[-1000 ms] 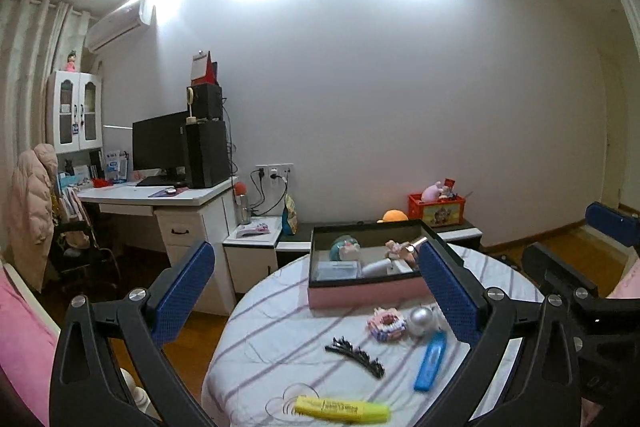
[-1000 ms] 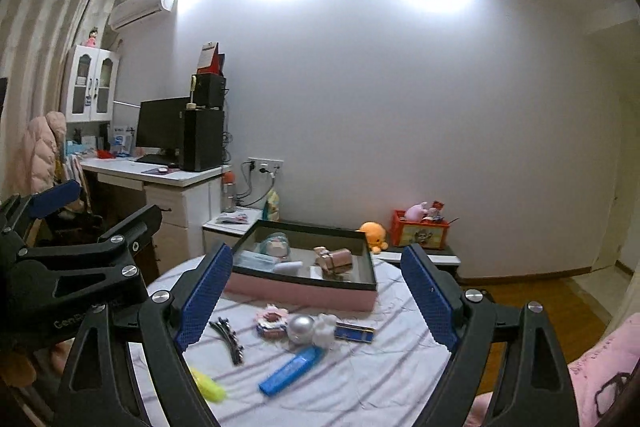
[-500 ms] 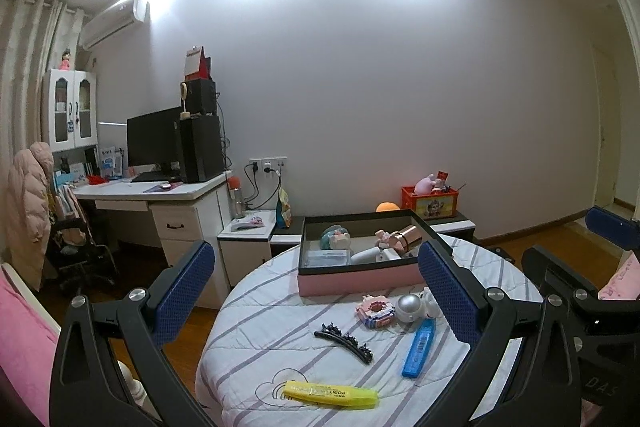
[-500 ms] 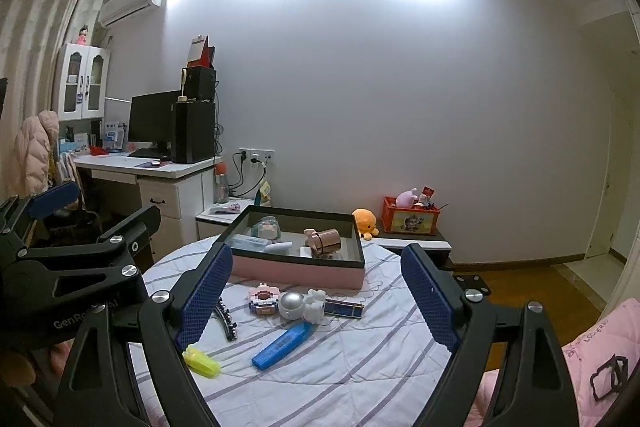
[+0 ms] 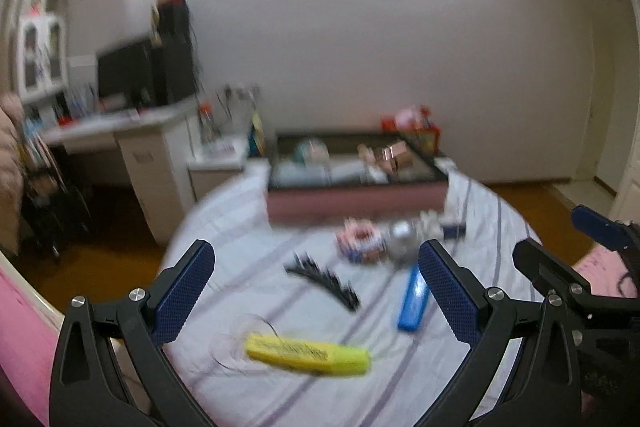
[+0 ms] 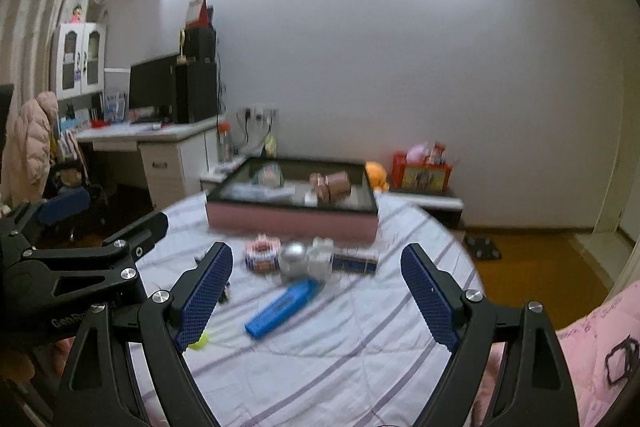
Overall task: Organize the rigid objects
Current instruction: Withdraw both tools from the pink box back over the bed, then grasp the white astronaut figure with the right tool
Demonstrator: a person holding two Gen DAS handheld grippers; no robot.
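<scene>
Rigid objects lie loose on the striped round table: a yellow highlighter nearest me, a black hair comb, a blue case, a silver ball. Compared with a second ago, both views have tipped down and closed in, so the pieces sit larger and blurred. My left gripper and right gripper are spread wide and empty. I judge I'm descending for a first pick; the pink box behind already holds a few items.
</scene>
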